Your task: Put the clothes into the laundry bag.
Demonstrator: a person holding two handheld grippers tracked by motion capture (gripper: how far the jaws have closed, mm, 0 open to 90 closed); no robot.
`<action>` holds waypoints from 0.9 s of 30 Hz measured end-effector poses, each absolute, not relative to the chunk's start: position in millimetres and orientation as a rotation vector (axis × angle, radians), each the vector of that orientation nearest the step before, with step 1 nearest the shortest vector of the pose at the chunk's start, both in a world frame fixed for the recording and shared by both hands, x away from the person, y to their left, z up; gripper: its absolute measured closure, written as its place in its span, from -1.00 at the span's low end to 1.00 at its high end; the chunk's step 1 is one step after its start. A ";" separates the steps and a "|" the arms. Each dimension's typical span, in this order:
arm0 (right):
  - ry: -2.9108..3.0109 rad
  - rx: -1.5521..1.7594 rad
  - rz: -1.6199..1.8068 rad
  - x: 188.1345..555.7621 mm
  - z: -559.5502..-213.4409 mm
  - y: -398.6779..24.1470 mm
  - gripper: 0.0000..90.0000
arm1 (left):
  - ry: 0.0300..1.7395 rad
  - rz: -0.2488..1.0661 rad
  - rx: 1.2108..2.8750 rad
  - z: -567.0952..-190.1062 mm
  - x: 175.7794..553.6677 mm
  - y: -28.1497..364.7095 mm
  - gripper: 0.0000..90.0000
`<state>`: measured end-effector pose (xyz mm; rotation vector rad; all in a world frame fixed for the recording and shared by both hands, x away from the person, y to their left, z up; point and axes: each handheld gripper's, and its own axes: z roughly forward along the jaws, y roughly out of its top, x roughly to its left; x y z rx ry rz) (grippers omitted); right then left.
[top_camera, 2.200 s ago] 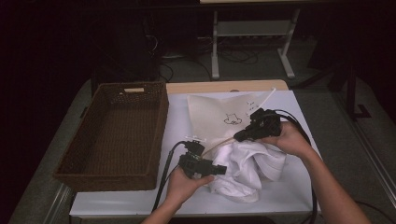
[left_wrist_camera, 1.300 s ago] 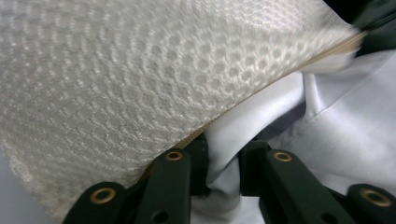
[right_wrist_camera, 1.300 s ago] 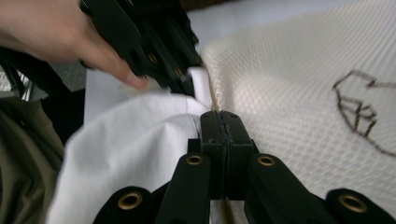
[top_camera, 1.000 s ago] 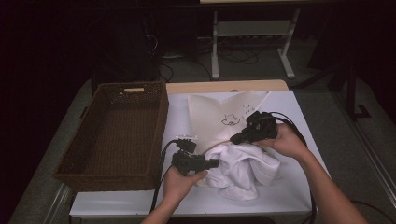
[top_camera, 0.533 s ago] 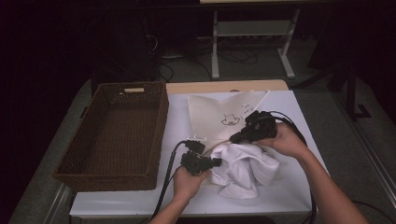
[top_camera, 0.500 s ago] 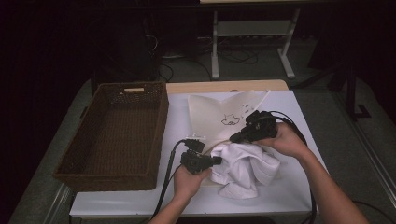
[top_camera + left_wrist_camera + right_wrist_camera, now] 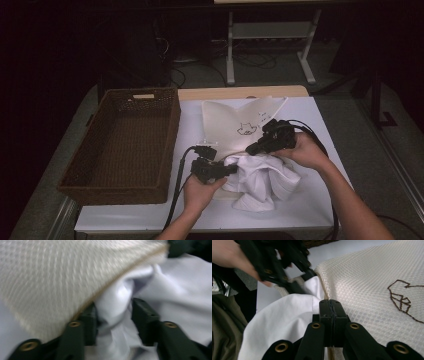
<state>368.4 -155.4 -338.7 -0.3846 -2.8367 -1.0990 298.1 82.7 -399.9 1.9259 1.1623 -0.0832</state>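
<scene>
A cream mesh bag (image 7: 230, 125) with a brown stitched drawing lies on the white table (image 7: 305, 210). A crumpled white garment (image 7: 260, 182) sits at the bag's near, open edge. My right gripper (image 7: 250, 149) is shut on that zippered edge (image 7: 331, 302) and holds it up. My left gripper (image 7: 231, 169) points into the garment just under the bag's lip. In the left gripper view a fold of the white garment (image 7: 113, 308) bulges between the jaws, which have just been opening and stand apart. The bag's mesh (image 7: 50, 272) hangs over them.
A long brown wicker basket (image 7: 169, 145) stands at the left of the table, nothing in it. Black cables trail from both grippers toward the front edge. Beyond the table are a dark floor and a white metal stand (image 7: 270, 35).
My left gripper has pushed a little to the right into the white garment by the bag's mouth. The right hand has stayed where it was, still on the bag's edge.
</scene>
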 end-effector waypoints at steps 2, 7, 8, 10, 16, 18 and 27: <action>-2.837 -0.391 -1.111 369.4 -337.6 -156.5 0.97 | 1.146 -0.079 1.958 -392.7 291.9 87.7 0.06; -2.832 -0.419 -1.114 372.4 -337.9 -159.0 0.97 | 1.133 -0.141 1.937 -379.0 277.9 92.2 -0.17; -2.831 -0.424 -1.110 373.1 -338.0 -159.3 0.97 | 1.112 -0.157 1.929 -376.7 275.6 90.9 -0.16; -2.828 -0.436 -1.109 373.9 -338.4 -159.3 0.97 | 1.093 -0.132 1.942 -372.9 271.2 84.7 -0.17; -2.836 -0.417 -1.107 373.3 -340.0 -155.0 0.97 | 1.078 -0.203 1.988 -391.7 281.0 49.5 -0.29; -2.840 -0.414 -1.108 372.0 -340.2 -155.0 0.97 | 1.113 -0.199 1.974 -402.1 291.2 41.2 -0.19; -2.842 -0.368 -1.142 359.3 -330.6 -161.4 0.97 | 1.192 -0.044 1.841 -416.5 313.9 44.3 0.83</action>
